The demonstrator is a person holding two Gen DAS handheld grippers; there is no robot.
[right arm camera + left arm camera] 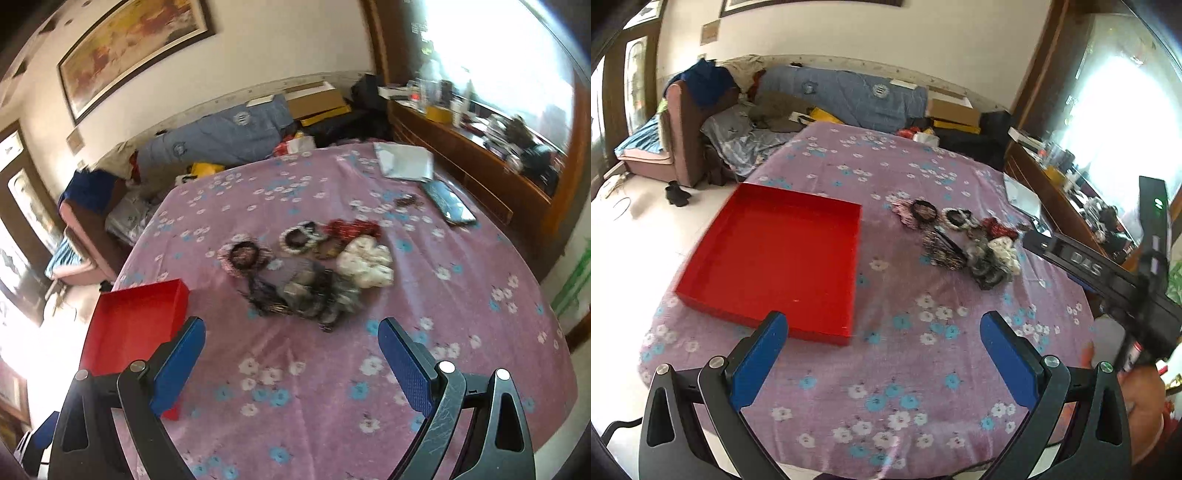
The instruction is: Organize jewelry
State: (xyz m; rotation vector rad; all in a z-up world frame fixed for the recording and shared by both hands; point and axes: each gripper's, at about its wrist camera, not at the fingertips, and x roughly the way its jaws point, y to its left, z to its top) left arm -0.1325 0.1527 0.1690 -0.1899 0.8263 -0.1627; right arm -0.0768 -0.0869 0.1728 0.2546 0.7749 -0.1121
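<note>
The counter [905, 369] is round and covered with a purple flowered cloth, and it carries everything. On its left part lies the red tray [775, 258], wide and shallow, with nothing visible inside it; one corner comes near the counter's edge, so a push from the side could slide it on the cloth toward the floor. This I judge as a real risk, because the cloth looks loose and smooth.

To the right of the tray, well apart from it, lies the jewelry pile [306, 269]: round hair rings, a white fluffy piece [365, 264], a red one [351, 229], and dark pieces with thin strands. They touch and overlap. I think the main danger is here: if the tongs close on one piece, the strands may drag a neighbour along, and it may fall on the way to the tray. The pictures are blurred, so I cannot tell which pieces are really tangled.

Further back, a phone [448, 206] and a white paper [404, 162] lie near the far edge; a wide sweep could hit them.

The left tongs [882, 332] are wide open and hold nothing, hovering over the cloth beside the tray's near corner. The right tongs [291, 343] are also wide open and empty, pointing at the pile. Both hands are close together, so they could bump each other.
</note>
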